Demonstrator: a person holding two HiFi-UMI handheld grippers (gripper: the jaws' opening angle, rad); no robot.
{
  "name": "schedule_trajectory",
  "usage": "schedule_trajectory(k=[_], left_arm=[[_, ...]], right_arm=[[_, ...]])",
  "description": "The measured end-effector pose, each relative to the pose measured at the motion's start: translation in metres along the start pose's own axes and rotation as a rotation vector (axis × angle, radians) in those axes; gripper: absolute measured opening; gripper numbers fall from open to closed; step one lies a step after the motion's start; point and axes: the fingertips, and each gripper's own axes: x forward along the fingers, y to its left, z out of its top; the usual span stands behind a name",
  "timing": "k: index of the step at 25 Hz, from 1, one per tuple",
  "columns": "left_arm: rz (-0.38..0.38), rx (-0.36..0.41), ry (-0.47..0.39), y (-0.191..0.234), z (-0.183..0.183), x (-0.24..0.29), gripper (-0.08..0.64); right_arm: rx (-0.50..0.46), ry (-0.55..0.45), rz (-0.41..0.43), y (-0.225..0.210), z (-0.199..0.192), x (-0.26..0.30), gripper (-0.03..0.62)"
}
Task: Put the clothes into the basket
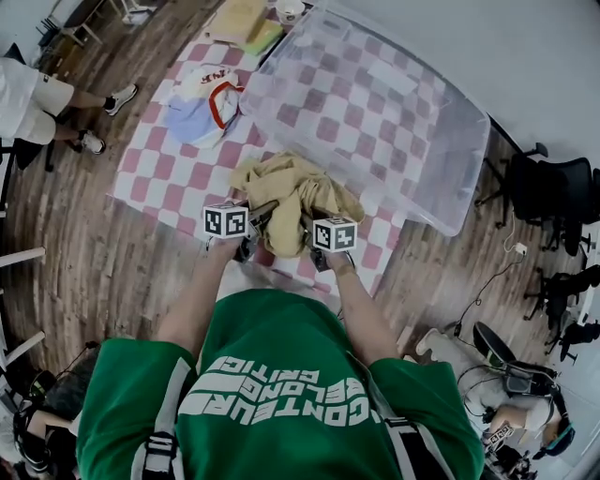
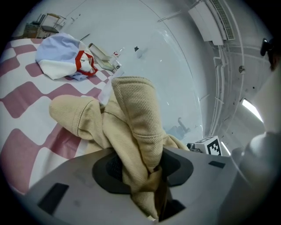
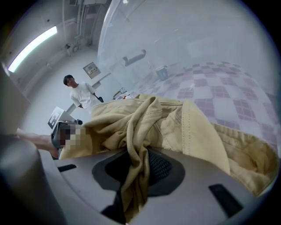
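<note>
A tan ribbed garment (image 1: 295, 199) lies bunched on the pink-and-white checked tablecloth (image 1: 150, 178), just in front of the big clear plastic basket (image 1: 466, 159). My left gripper (image 1: 260, 216) is shut on a fold of it at its left side; in the left gripper view the cloth (image 2: 136, 118) runs down between the pads of the left gripper (image 2: 142, 169). My right gripper (image 1: 307, 231) is shut on its right side, a twisted fold (image 3: 140, 132) pinched in the right gripper (image 3: 136, 169). A white, blue and red garment (image 1: 202, 103) lies farther back on the left.
The basket's clear wall (image 2: 167, 66) rises close behind the tan garment. A seated person's legs (image 1: 84, 98) are at the far left. Office chairs (image 1: 562, 192) stand at the right. A cup (image 1: 289, 9) and flat yellowish items (image 1: 246, 23) lie at the table's far end.
</note>
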Motion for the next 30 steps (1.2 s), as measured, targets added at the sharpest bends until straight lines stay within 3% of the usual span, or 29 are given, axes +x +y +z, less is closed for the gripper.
schedule_trajectory(k=[10,21,30], left_arm=[[0.012,0.033,-0.169,-0.024,0.031,-0.055,0.127],[0.100,0.072,-0.454,-0.039,0.081,-0.162,0.124],[0.151,0.152,-0.668,-0.064,0.128,-0.255,0.124]], right_arm=[[-0.034,-0.099,0.113,0.059,0.031,-0.007,0.092],[-0.221,-0.156,0.305,0.162,0.091,0.002,0.092],[-0.375,-0.236,0.439,0.260,0.148,-0.005,0.091]])
